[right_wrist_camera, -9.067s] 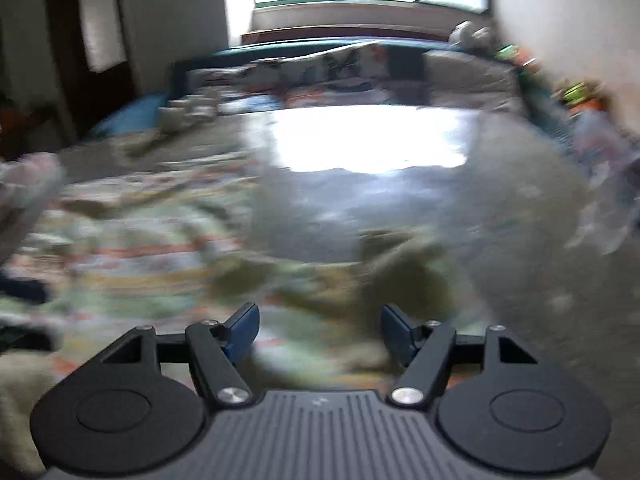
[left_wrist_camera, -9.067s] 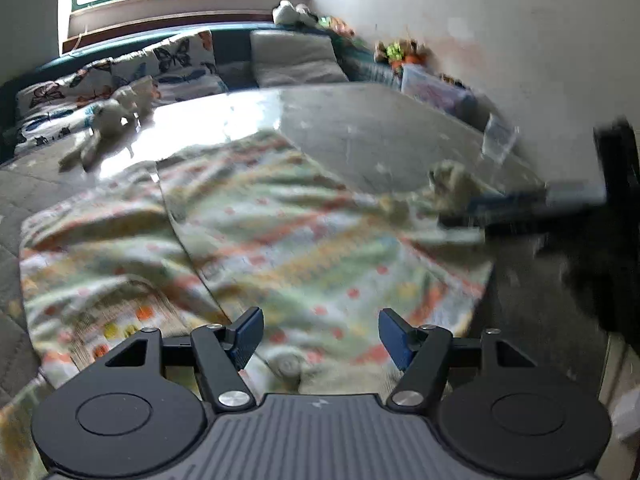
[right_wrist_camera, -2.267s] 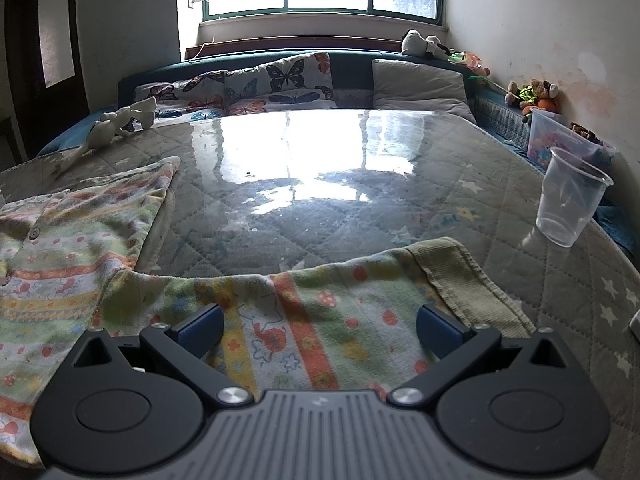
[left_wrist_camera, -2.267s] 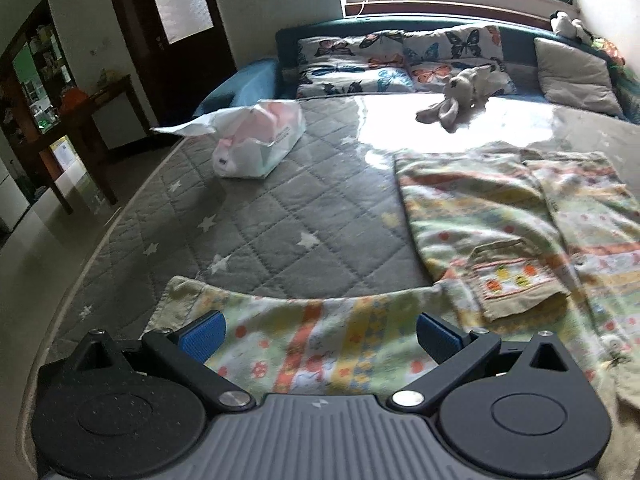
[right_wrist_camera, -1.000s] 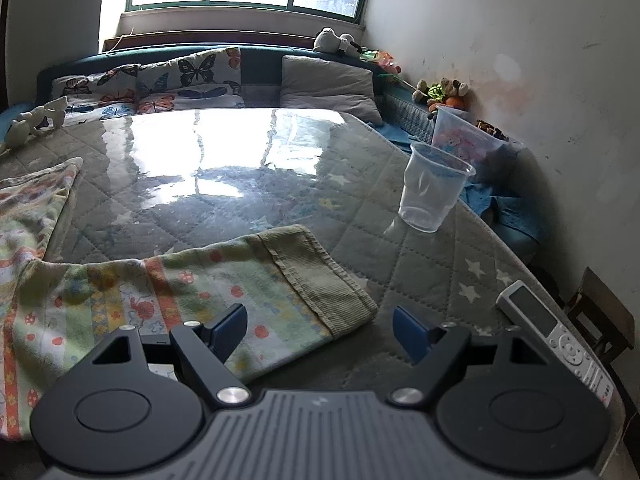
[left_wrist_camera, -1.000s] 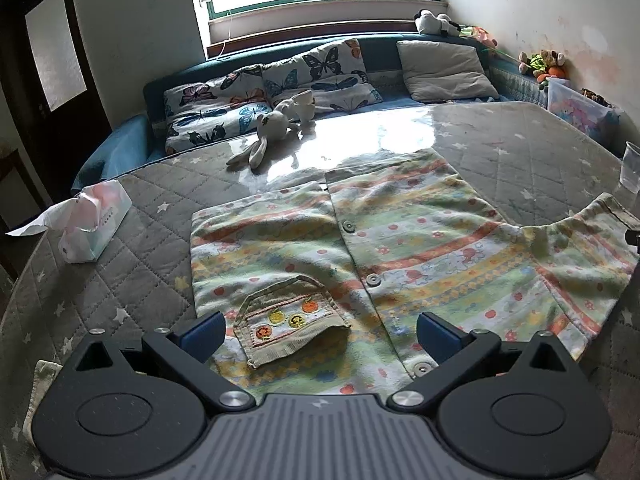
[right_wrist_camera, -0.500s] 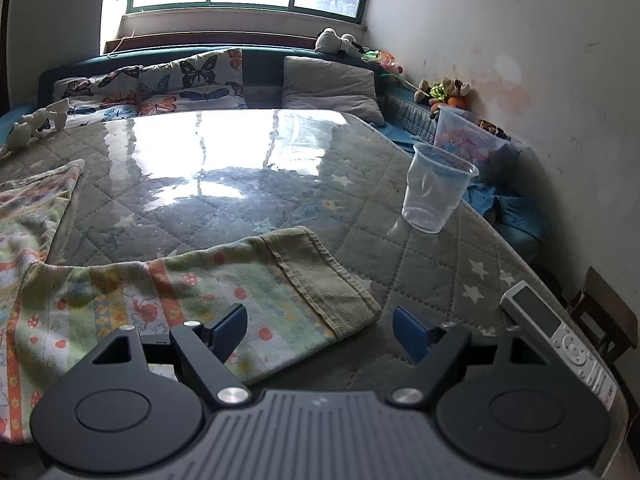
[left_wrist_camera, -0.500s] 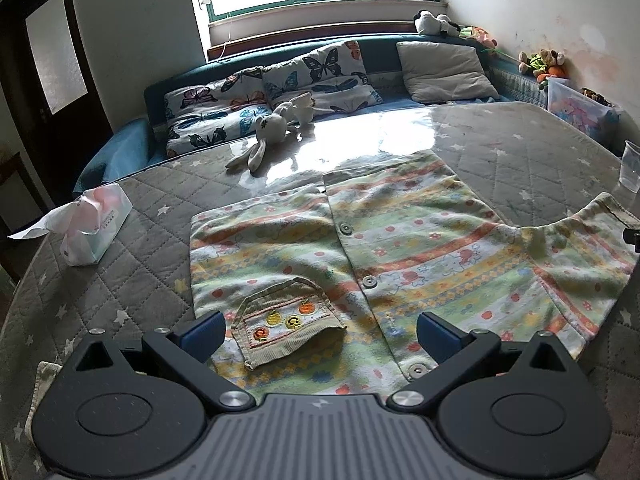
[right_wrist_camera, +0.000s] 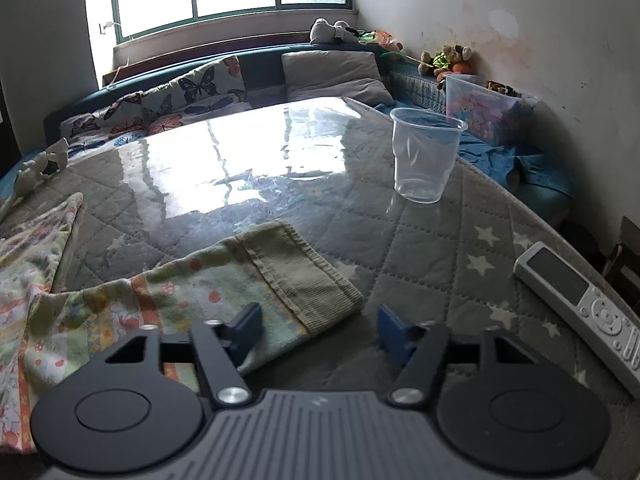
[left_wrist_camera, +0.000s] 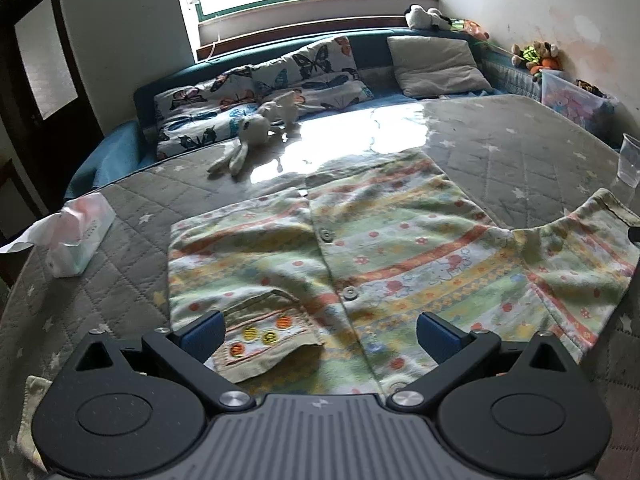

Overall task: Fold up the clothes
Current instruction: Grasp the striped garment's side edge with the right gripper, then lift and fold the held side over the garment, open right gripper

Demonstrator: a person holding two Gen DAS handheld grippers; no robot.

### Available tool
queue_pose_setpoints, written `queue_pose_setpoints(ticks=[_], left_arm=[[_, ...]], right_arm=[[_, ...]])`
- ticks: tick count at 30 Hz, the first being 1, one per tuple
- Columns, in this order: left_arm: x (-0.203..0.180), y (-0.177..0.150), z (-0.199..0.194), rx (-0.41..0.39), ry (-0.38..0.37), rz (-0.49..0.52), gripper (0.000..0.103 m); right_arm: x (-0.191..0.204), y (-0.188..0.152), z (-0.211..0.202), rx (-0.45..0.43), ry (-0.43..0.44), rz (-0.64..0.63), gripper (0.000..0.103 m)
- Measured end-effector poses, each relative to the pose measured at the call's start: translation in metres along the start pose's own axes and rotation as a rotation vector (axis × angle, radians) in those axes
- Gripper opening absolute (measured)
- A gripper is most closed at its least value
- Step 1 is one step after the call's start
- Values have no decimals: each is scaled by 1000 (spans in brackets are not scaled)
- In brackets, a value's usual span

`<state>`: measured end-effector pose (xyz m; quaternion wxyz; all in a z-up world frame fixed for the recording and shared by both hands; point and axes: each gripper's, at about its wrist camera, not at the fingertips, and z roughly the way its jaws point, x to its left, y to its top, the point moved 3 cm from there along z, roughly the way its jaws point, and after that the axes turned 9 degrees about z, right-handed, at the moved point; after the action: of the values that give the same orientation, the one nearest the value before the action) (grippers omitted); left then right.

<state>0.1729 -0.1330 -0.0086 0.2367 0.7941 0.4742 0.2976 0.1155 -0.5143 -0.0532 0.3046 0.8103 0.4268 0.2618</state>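
Right tool point(right_wrist_camera: 318, 332) closing, jaws astride the shirt's cuff point(right_wrist_camera: 308, 280).

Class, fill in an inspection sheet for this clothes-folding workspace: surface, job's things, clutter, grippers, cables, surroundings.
Surface: grey quilted star-print cover under a glossy clear sheet, glare from the window.
Job's things: patterned button shirt spread flat, pocket up; its sleeve cuff lies toward the right side.
Clutter: clear plastic cup upright; remote control at the edge; tissue pack; plush rabbit.
Grippers: left gripper open above the shirt's pocket area; right gripper closing, cuff corner between the jaws, pads not pressing it.
Cables: nothing seen.
Surroundings: butterfly pillows, grey cushion, toy box, window.
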Motion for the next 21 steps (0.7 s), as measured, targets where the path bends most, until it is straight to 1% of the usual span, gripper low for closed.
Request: queue_pose_setpoints(ticks=[1,2,4,5,7,9,10,11,15,17,21], left_arm=[[-2,0,2,3,-2,3,103],[-3,1,4,7,-4,5,103],[-6,1,8,14,-7,10,103],[-8,2,10,18,-8,12,103],[-9,1,15,30,-13,12,103],[-10,-1,19,42,-15,10,103],[-10,-1,21,47,-15,10,103],[-11,-3,23,52,-16,12,103],[-14,-10,27,70,-23,25,103],[-14,-15,27,75,-33,23,103],[-8,-24,26,81,-42,-1,103]], right_arm=[[-1,1,1,-2,2,7,58],[-2,2,2,-4,2,7,53],[-1,4,3,-6,0,4,49],[-1,4,4,-7,0,4,41],[-2,4,4,-11,2,13,37],[-2,4,3,-16,14,21,26],[-2,4,3,-17,34,33,14],[-3,4,2,-16,52,49,11],[-2,5,-6,-56,82,81,8],[0,9,-16,-84,112,102,8],[17,23,-48,-141,219,101,8]])
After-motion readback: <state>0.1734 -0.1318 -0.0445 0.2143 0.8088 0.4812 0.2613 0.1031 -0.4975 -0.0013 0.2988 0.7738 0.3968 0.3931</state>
